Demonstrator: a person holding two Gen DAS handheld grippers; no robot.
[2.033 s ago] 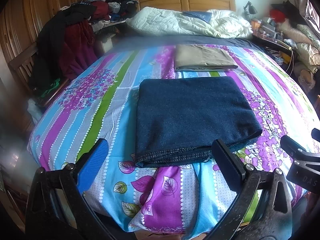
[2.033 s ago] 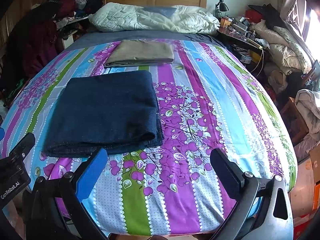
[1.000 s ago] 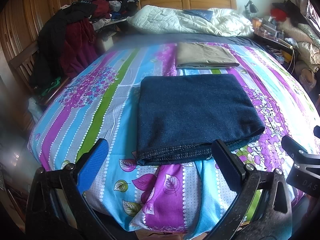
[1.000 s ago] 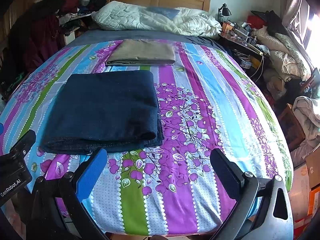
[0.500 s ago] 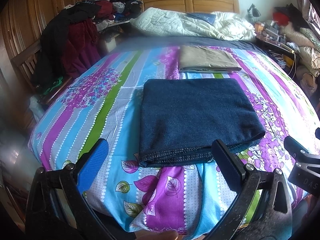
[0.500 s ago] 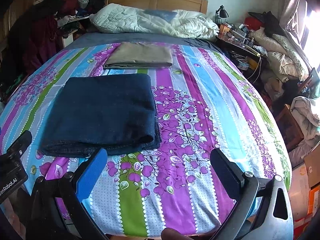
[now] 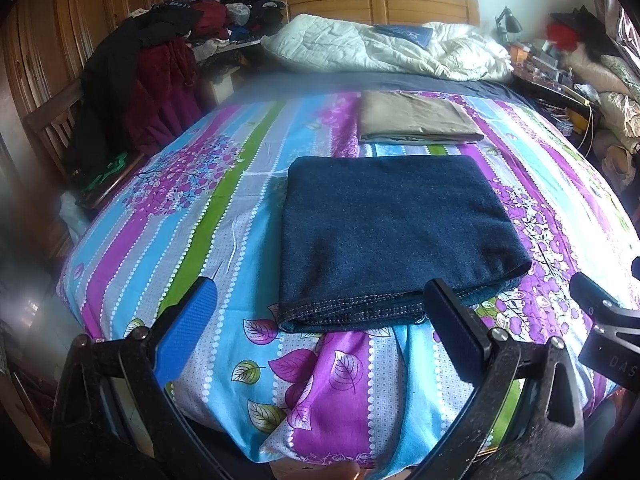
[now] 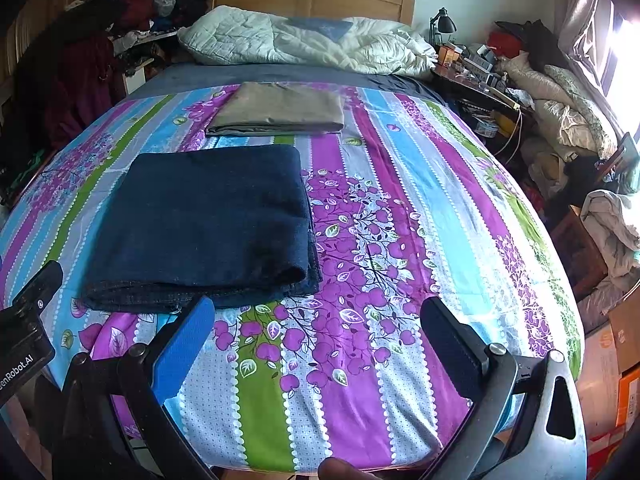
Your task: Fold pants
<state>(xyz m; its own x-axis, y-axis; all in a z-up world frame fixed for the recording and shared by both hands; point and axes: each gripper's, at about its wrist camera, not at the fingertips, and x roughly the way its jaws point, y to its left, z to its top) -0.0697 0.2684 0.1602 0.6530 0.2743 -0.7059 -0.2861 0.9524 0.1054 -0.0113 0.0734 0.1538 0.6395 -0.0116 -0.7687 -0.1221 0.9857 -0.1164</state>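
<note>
Dark blue denim pants [image 7: 392, 236] [image 8: 204, 224] lie folded into a flat rectangle on the striped floral bedspread [image 7: 200, 232] [image 8: 400, 240], near the foot of the bed. My left gripper [image 7: 320, 320] hovers open just short of their near hem, holding nothing. My right gripper [image 8: 318, 332] is open too, over bare bedspread to the right of the denim. A second pair, tan pants [image 7: 412, 118] [image 8: 276, 110], lies folded farther up the bed.
A white quilt [image 7: 380, 48] is heaped at the wooden headboard [image 7: 380, 2]. Dark clothes [image 7: 136, 80] hang over a chair on the left. A cluttered nightstand [image 8: 476, 68] and piles of bedding [image 8: 568, 108] crowd the right side; cardboard boxes [image 8: 620, 360] stand lower right.
Both grippers have drifted slightly, so the view of the bed shifts a little. The folded pants have not moved and both grippers stay open.
</note>
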